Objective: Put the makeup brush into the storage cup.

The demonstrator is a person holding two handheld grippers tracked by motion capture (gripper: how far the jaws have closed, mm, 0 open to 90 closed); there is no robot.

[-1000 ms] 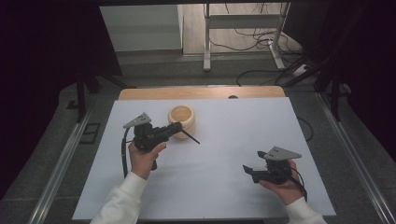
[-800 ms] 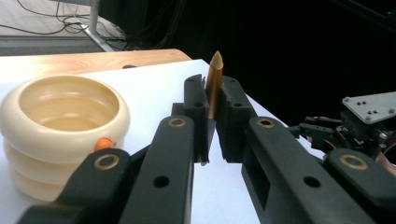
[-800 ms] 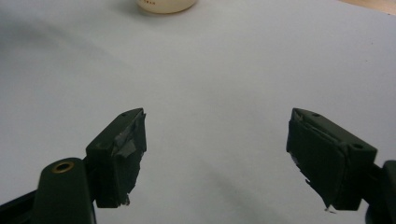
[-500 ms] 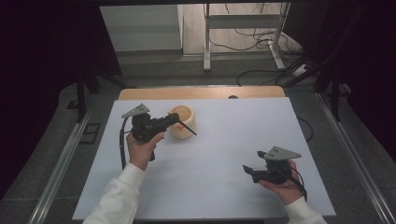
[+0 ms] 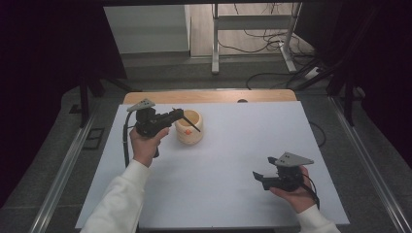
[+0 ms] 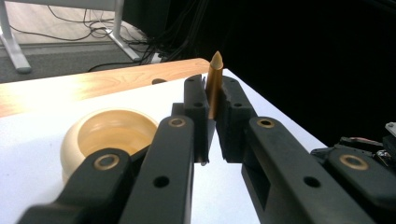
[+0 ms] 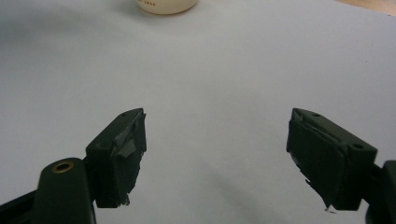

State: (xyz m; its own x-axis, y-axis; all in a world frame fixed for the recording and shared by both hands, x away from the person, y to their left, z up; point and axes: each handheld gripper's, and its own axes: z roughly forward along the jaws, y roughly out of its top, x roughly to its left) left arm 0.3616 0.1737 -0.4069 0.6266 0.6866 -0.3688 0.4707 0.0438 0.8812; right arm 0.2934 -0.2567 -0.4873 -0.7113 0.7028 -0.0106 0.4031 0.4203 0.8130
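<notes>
Wooden bowl (image 5: 189, 127), left gripper (image 6: 213, 116) pinching perhaps a pencil (image 6: 214, 79), right gripper (image 7: 215, 158) spread wide

Dark surroundings, cables (image 5: 272, 36) on floor (image 5: 243, 22)

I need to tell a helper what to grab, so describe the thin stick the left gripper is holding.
On the white table, find the pale wooden bowl. Beside it, the left gripper clamps a slim brown stick with a pointed tip.
</notes>
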